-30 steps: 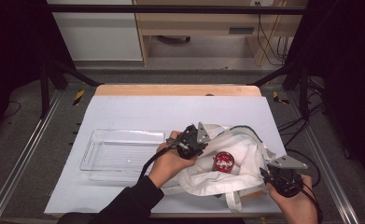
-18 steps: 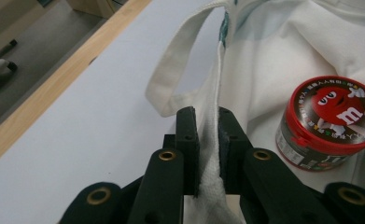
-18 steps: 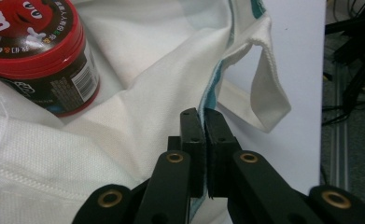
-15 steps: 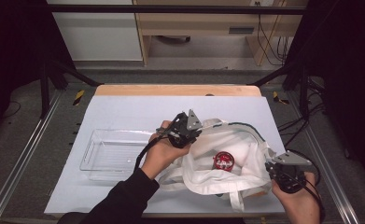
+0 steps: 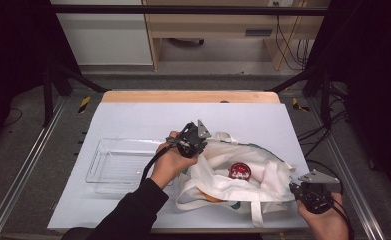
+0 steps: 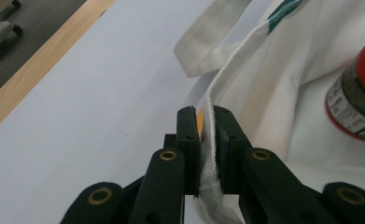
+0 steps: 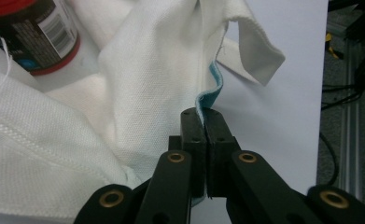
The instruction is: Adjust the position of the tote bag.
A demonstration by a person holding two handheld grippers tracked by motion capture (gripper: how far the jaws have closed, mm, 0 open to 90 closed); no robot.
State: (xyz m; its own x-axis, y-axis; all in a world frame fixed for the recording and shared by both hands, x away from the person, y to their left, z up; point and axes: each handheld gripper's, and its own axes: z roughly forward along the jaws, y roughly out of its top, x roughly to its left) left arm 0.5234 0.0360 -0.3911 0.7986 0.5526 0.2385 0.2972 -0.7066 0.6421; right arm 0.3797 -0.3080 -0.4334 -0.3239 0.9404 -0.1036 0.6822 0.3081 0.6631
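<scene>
My left gripper [image 5: 195, 140] and right gripper [image 5: 310, 192] both have jaws pinching opposite rims of the white canvas tote bag [image 5: 233, 187], spreading its mouth to expose the red-lidded jar [image 5: 239, 171] inside.

High view: overhead, facing forward-down. Claw views: close along jaws; all share white bag [image 5: 243, 185].

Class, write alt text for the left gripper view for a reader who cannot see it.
The left tool pinches the edge of a white bag on a white table, with the jaws shut on the cloth. A red-lidded can lies on the bag at right, and a strap loops beyond.
</scene>
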